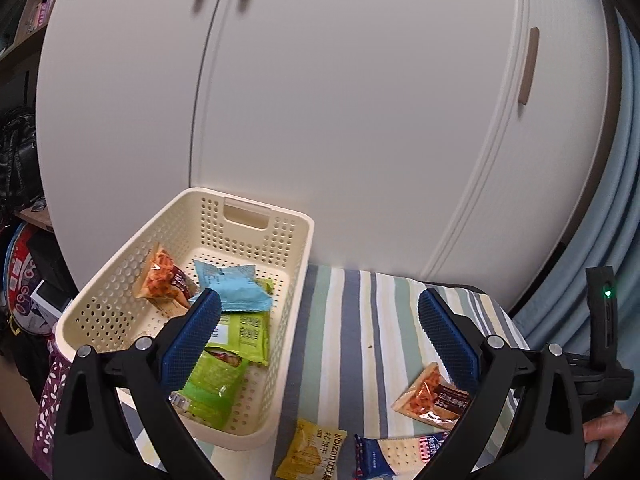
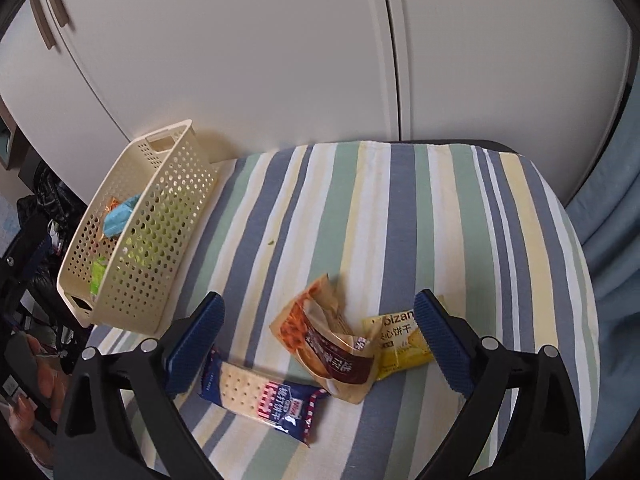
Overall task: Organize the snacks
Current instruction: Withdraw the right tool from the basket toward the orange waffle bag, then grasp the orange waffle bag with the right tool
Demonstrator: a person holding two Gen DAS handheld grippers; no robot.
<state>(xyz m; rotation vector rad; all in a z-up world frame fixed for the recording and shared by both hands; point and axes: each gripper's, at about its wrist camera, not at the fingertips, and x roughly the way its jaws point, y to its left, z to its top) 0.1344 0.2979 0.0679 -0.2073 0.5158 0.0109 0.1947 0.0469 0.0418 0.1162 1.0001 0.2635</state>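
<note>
A cream perforated basket [image 1: 294, 280] [image 2: 132, 152] stands at the left of the striped cloth. Inside lie an orange snack packet [image 1: 164, 280], a light blue packet [image 1: 234, 284] and green packets [image 1: 244, 334]. On the cloth lie an orange-brown packet [image 1: 430, 398] [image 2: 326, 340], a yellow biscuit packet [image 1: 312, 454] [image 2: 400, 344] and a blue cracker packet [image 1: 384, 454] [image 2: 264, 396]. My left gripper [image 1: 320, 320] hovers open over the basket's right wall, holding nothing. My right gripper [image 2: 320, 320] stands open above the three loose packets, the orange-brown one between its fingers [image 2: 440, 344].
The striped cloth [image 2: 400, 208] covers a small round-cornered table against white cabinet doors [image 1: 340, 100]. A blue curtain [image 2: 616, 200] hangs at the right. Bags and clutter [image 1: 20, 160] fill the floor to the left. A hand [image 2: 36, 400] shows at the lower left of the right wrist view.
</note>
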